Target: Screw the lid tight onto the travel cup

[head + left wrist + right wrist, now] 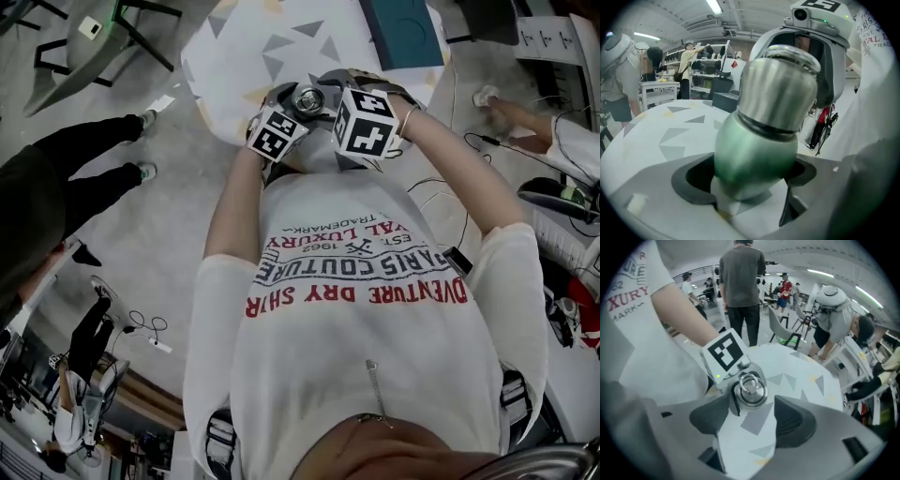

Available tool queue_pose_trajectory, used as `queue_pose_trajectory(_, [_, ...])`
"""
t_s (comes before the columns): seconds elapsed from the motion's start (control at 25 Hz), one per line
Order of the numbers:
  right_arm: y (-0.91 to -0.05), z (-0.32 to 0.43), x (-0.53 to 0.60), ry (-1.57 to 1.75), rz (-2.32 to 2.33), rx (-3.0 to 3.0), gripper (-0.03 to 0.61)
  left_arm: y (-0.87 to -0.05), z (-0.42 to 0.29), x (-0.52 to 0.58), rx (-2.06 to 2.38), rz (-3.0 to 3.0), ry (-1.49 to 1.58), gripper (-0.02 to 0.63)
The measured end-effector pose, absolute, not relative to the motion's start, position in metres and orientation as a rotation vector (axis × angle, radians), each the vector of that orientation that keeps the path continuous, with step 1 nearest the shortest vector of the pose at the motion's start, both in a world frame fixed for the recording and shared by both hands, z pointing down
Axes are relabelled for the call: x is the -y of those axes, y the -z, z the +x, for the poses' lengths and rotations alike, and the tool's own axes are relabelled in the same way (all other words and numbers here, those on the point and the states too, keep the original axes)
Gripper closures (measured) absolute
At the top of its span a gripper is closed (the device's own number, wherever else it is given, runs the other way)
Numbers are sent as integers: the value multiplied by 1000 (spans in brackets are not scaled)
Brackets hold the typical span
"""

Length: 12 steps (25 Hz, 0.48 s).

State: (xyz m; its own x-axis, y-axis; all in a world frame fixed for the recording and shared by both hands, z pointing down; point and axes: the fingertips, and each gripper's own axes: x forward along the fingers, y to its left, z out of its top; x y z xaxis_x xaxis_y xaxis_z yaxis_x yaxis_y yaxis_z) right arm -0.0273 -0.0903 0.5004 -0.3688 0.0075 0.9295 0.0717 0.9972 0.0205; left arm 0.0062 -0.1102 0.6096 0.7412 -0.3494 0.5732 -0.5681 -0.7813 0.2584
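The left gripper (749, 180) is clamped on the cup (757, 150): its two dark pads press the green body low down on either side. The cup leans away from the gripper, with the steel lid (780, 86) at its upper end. A dark seam runs between lid and body.

The right gripper (750, 416) is released. Its jaws stand wide apart with only the table (801, 376) showing between the pads. The lid (750, 390), seen from above with its ring handle, lies just past the tips, close to the jaw on the left side of that view. Neither pad presses on it. The left gripper's marker cube (724, 352) sits right behind the lid.

In the head view the two grippers meet over the table's near edge (225, 122), just in front of the person's chest. The left gripper (292, 111) and right gripper (325, 96) point in from either side, with the cup (307, 98) between them, lid upward. The table top is white with grey and yellow triangles
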Motion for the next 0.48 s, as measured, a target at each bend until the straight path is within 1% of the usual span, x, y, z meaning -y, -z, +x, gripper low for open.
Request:
queue_pose_trajectory(0.16, [-492, -28, 90, 134, -285, 1938, 304, -613, 5, 108, 698, 2500, -735, 183])
queue_pose_trajectory(0.48, [-501, -37, 92, 302, -556, 1866, 304, -610, 5, 107, 699, 2501, -732, 182])
